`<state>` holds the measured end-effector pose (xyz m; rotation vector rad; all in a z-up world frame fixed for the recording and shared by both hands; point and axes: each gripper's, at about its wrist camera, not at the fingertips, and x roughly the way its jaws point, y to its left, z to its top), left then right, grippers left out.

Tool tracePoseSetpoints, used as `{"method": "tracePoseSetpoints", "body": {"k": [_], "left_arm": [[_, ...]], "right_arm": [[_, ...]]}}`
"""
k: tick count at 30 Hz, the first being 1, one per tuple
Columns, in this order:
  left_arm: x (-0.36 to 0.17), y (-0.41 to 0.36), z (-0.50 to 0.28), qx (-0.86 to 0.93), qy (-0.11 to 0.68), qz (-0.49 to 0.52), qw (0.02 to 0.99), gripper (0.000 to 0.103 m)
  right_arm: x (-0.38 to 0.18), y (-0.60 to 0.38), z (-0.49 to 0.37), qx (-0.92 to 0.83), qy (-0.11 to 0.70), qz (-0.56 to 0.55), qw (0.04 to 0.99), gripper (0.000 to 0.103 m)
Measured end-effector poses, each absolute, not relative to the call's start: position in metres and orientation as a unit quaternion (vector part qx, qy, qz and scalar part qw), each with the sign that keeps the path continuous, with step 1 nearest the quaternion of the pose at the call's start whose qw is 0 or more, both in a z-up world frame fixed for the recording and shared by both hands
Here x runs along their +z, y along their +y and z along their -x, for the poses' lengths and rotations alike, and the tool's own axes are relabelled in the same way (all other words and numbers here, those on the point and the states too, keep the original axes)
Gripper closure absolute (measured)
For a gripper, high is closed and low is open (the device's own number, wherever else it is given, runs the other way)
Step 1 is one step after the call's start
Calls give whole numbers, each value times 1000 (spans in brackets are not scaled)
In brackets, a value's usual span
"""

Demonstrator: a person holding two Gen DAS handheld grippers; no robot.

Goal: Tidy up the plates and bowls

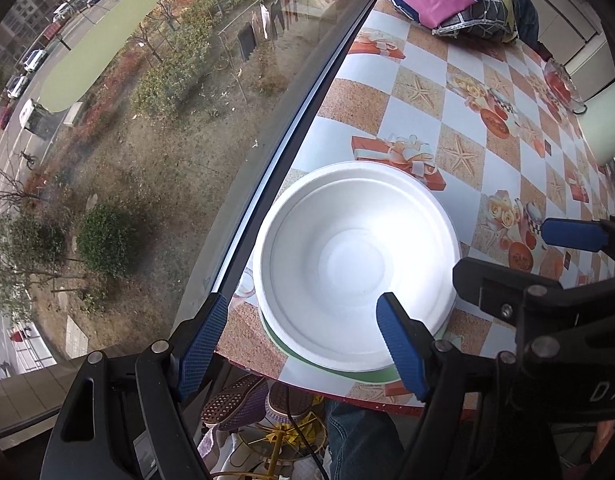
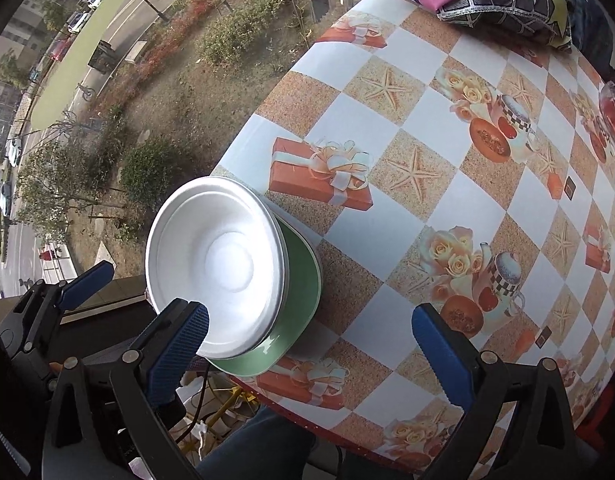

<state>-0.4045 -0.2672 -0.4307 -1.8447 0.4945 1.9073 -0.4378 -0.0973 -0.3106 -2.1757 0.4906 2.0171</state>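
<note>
Left wrist view: one white bowl (image 1: 357, 268) on one green plate (image 1: 339, 368), at the near edge of the table (image 1: 419, 92). Left gripper (image 1: 303, 340) wide open, empty, bowl between its fingers.

Right wrist view: same one bowl (image 2: 217, 270), one plate (image 2: 297, 312). Right gripper (image 2: 311, 332) wide open, empty; bowl by its left finger (image 2: 179, 356).

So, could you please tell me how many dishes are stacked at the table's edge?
2 visible: a white foam bowl sits on top, and a green plate lies directly beneath it, near the window-side edge of the table. More could be nested inside the stack, hidden from both views.
</note>
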Motion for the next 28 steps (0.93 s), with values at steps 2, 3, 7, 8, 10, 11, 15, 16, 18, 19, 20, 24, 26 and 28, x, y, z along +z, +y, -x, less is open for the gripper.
{"method": "tracePoseSetpoints", "body": {"k": [2, 3, 7, 8, 10, 11, 15, 16, 18, 19, 20, 24, 26, 28], "left_arm": [[-430, -268, 404, 690, 178, 667, 219, 23], [-430, -267, 404, 690, 178, 666, 218, 23], [-429, -266, 404, 691, 184, 664, 219, 23], [-428, -265, 403, 692, 185, 663, 219, 23], [-428, -264, 403, 693, 186, 662, 217, 23], [-427, -264, 403, 693, 187, 662, 216, 23], [-428, -262, 404, 692, 191, 663, 213, 23], [-428, -262, 404, 692, 191, 663, 211, 23], [-427, -262, 405, 694, 191, 662, 209, 23], [-427, -262, 406, 694, 191, 662, 207, 23], [-428, -262, 406, 694, 192, 663, 204, 23], [-428, -263, 407, 700, 193, 661, 191, 23], [-424, -265, 407, 715, 188, 647, 188, 23], [-420, -265, 409, 721, 185, 642, 187, 23]], "right_arm": [[-311, -97, 438, 668, 164, 722, 65, 1], [-310, -97, 437, 669, 164, 722, 65, 1], [-310, -95, 437, 669, 170, 720, 67, 1], [-309, -95, 437, 670, 171, 720, 67, 1], [-308, -95, 436, 671, 172, 718, 67, 1], [-308, -95, 436, 671, 173, 718, 66, 1], [-308, -95, 435, 671, 173, 718, 62, 1], [-307, -95, 435, 671, 173, 718, 61, 1], [-306, -95, 435, 672, 172, 718, 60, 1], [-305, -95, 435, 673, 171, 718, 59, 1], [-305, -95, 435, 673, 170, 717, 57, 1], [-305, -94, 435, 675, 171, 716, 52, 1], [-305, -92, 435, 675, 174, 715, 50, 1], [-306, -90, 435, 675, 179, 714, 48, 1]]}}
